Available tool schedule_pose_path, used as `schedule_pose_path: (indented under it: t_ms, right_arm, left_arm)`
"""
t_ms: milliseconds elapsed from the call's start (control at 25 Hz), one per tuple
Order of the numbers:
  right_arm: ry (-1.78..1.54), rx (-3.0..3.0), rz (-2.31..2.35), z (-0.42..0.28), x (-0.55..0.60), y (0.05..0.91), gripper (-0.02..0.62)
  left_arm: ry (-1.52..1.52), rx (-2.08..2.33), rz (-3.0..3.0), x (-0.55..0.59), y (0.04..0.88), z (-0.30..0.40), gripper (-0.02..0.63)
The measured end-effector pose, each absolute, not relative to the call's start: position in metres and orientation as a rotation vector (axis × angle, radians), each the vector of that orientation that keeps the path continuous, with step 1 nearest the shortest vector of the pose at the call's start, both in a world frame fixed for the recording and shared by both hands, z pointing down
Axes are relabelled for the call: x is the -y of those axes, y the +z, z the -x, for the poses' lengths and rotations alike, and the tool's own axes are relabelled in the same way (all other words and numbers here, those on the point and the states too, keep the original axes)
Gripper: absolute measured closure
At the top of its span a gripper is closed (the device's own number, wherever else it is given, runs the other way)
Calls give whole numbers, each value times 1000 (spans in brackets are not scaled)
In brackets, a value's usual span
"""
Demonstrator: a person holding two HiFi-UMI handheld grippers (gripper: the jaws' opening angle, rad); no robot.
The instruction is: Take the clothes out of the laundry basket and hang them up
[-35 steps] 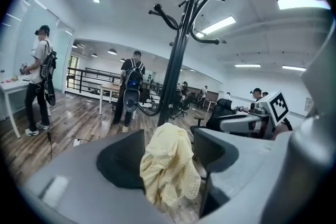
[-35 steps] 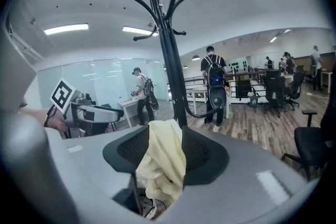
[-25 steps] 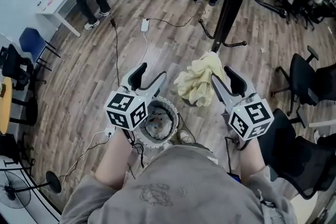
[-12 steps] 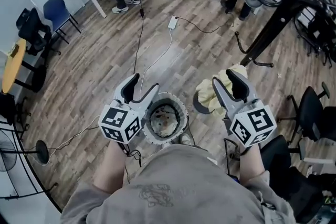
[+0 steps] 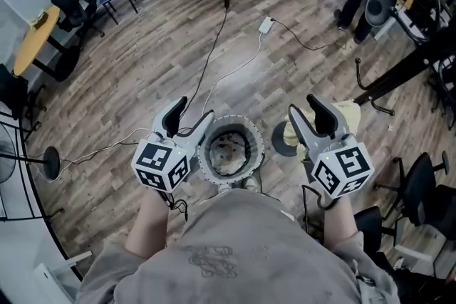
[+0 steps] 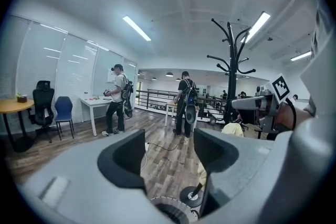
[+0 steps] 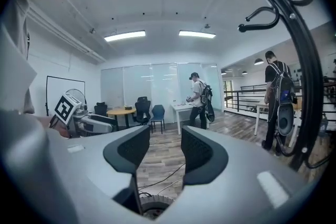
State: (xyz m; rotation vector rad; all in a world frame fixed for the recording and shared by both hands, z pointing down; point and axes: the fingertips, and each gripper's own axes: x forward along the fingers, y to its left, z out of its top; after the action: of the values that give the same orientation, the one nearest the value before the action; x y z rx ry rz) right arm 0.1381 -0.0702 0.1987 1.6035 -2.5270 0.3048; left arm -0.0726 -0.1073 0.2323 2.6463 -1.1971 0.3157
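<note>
Both empty with jaws apart, left tool (image 5: 192, 112) and right tool (image 5: 303, 110) over basket (image 5: 206, 153); cloth (image 5: 349, 112), lately in right tool, now on rack (image 5: 406, 71). Marks one garment hung; calls for next reach into basket.

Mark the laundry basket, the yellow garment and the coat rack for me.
laundry basket (image 5: 229, 120), head view, far rim.
yellow garment (image 5: 348, 112), head view, its visible fold.
coat rack (image 6: 229, 76), left gripper view, upright pole.

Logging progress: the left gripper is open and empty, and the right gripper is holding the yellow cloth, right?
No: the right gripper view shows the right gripper open and empty too. The yellow cloth is by the coat stand. The left gripper is open and empty.
</note>
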Motion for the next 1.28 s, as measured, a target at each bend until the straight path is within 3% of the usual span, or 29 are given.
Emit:
schedule_pose_path:
  t_ms: [360,1280]
  right_arm:
    - [481,2451,-1429,-108,84,281,377]
    - [743,2087,-947,-42,129,601,379]
  left_arm:
    - [466,1232,-2553,115,290,95,321]
    - [794,1096,-2139,134,577,119,321]
